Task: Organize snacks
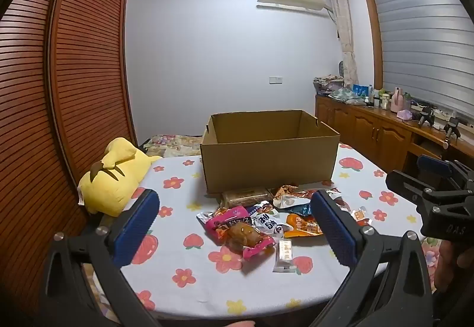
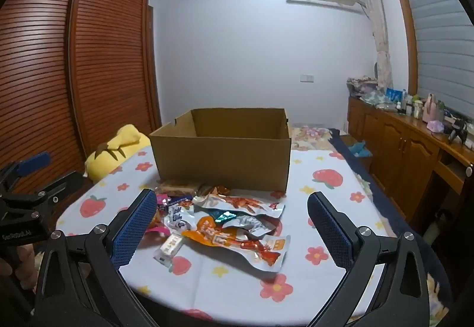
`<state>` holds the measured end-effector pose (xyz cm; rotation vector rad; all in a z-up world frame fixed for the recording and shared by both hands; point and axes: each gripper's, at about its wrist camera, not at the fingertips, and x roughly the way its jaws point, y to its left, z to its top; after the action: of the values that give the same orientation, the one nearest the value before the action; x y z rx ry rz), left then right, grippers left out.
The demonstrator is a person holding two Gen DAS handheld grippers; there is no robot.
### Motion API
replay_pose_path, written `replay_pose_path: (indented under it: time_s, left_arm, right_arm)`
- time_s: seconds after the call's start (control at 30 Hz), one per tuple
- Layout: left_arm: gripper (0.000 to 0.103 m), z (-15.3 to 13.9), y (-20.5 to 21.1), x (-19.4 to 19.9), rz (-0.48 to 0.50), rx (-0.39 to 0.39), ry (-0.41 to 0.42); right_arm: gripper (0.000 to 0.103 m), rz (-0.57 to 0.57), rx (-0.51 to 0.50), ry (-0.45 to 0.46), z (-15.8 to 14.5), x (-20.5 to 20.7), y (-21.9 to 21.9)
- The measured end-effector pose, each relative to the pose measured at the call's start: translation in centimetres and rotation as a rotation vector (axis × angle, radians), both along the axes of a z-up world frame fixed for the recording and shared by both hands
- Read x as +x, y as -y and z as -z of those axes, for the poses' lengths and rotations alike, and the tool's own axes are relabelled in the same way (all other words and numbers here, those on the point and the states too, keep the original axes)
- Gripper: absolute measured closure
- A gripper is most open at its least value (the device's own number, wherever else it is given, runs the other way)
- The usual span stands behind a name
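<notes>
A table (image 1: 183,291) covered with a white cloth printed with flowers and strawberries carries all task items. An open brown cardboard box (image 1: 266,167) stands upright at the far centre of the table, top open. A yellow plush toy (image 1: 115,179) lies at the left edge of the table, well apart from the box. The snacks form a loose pile (image 1: 266,217) on the cloth directly in front of the near wall of the box: a pink packet (image 1: 234,226) at near left, an orange packet (image 2: 234,241) at near right, and a small white wrapped bar (image 1: 285,253) nearest the cameras. The left gripper (image 1: 234,226) hovers near the pile, jaws spread wide and empty. The right gripper (image 2: 234,229) likewise stands wide apart, gripping nothing.
</notes>
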<state>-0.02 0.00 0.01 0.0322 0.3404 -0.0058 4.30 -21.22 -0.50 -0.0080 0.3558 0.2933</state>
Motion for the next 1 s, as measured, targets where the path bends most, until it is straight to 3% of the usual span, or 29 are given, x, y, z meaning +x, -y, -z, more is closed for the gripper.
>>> replay_pose_path:
  time_s: [1.0]
  left_arm:
    - [0.0,-0.66,0.19,-0.17,-0.004,-0.004,-0.002]
  right_arm:
    - [0.0,0.006,0.002,0.001,-0.15,-0.19,0.28]
